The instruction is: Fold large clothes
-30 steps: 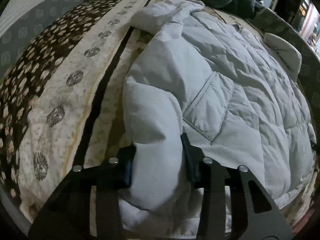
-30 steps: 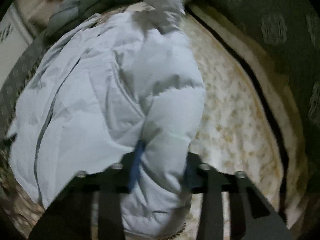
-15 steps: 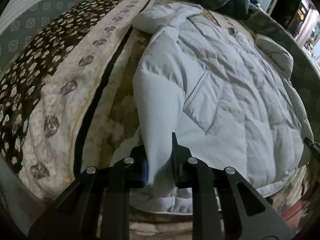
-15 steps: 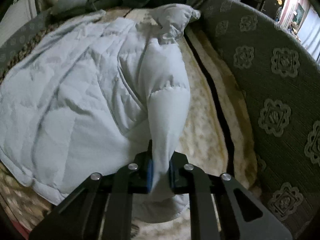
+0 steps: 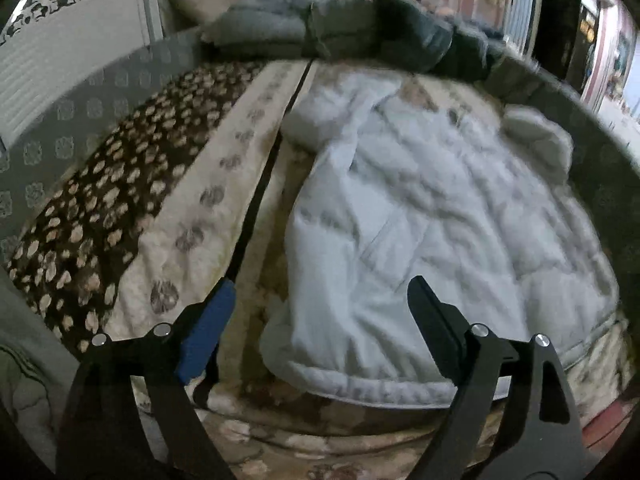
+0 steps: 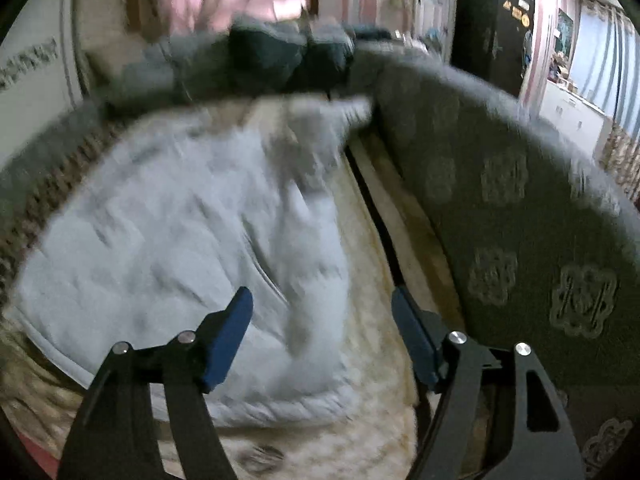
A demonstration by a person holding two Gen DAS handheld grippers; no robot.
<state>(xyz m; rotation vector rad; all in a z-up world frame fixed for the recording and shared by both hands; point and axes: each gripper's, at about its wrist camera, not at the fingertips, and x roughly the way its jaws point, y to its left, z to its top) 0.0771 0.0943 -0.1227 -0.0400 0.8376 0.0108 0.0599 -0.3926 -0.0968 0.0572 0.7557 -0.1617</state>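
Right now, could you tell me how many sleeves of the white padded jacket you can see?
2. One sleeve lies folded along the jacket's left edge in the left wrist view; the other sleeve lies along its right edge in the right wrist view. Both grippers hang open above them.

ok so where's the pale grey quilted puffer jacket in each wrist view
Left wrist: the pale grey quilted puffer jacket fills centre and right, its hem nearest the open left gripper.
Right wrist: the jacket, blurred, fills the left and centre, beyond the open right gripper.
Shared landmark: the pile of dark folded clothes at the far end.
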